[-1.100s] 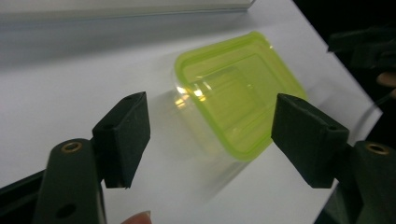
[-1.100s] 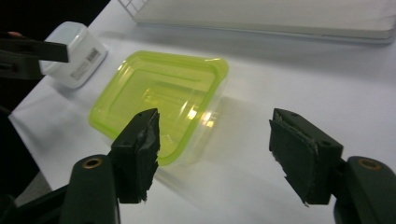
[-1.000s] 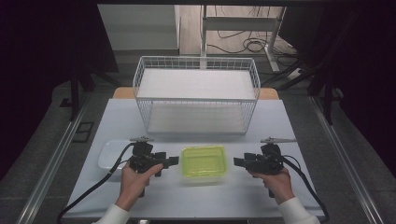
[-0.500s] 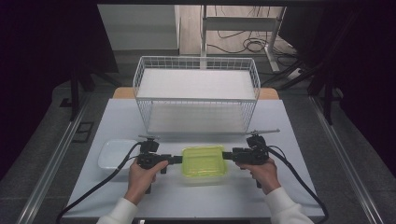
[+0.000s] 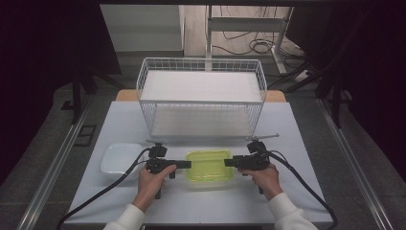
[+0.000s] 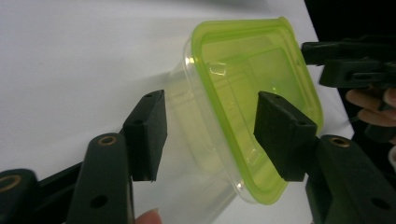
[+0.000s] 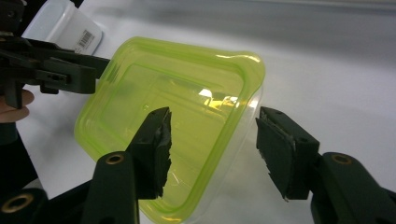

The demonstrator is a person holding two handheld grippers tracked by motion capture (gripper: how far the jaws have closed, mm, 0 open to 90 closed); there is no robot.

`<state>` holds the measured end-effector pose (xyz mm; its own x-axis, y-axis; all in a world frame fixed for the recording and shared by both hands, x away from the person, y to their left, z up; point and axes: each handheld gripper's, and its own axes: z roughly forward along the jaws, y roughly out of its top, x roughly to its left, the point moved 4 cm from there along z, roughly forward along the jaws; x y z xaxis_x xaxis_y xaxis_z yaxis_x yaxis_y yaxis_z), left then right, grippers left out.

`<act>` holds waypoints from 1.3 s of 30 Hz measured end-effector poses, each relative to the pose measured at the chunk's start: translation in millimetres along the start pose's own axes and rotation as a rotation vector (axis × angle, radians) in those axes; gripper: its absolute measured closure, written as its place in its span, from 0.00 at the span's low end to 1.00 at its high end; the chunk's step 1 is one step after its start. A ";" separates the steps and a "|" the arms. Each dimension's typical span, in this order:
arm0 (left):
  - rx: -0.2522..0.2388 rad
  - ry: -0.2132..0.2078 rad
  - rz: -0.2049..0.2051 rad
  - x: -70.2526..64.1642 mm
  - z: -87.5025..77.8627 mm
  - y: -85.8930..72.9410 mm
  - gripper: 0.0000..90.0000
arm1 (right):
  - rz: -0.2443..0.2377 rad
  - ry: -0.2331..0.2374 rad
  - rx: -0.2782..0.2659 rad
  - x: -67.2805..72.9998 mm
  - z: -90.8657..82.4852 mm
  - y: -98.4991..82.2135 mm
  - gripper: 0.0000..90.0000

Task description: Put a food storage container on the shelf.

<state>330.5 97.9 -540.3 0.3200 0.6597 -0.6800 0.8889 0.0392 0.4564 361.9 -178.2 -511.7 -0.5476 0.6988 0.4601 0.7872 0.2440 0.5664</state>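
Both hands have come in from the sides since a second ago, so the left gripper and right gripper now straddle the green-lidded box on the table's near edge, jaws closing but not yet pressing (a two-sided lift seems next).

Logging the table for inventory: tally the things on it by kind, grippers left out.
Clear plastic container with green lid: 1
White rectangular plastic container: 1
White wire basket: 1
Total: 3
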 end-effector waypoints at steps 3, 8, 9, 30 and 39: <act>0.002 -0.003 -0.004 0.6 1.5 -0.8 0.53 | 0.003 -0.004 0.018 -3.0 5.2 -1.6 0.52; 0.030 -0.024 -0.024 3.0 7.5 -3.4 0.56 | 0.015 -0.003 0.028 -5.5 9.2 -3.0 0.55; 0.033 -0.037 -0.030 3.0 8.8 -4.0 0.59 | 0.048 0.026 0.025 -8.8 11.3 -4.3 0.61; -0.054 -0.076 0.034 -16.6 -13.5 -1.3 0.86 | 0.059 0.119 -0.051 -1.3 -9.3 -2.3 0.87; -0.078 -0.064 0.112 -33.9 -26.1 3.6 0.86 | -0.005 0.131 -0.102 7.7 -24.1 3.1 0.87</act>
<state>314.3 95.3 -500.6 0.4382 0.6140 -0.6565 0.8190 0.0282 0.5731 353.3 -188.2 -489.9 -0.5892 0.6026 0.5383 0.7551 0.1735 0.6323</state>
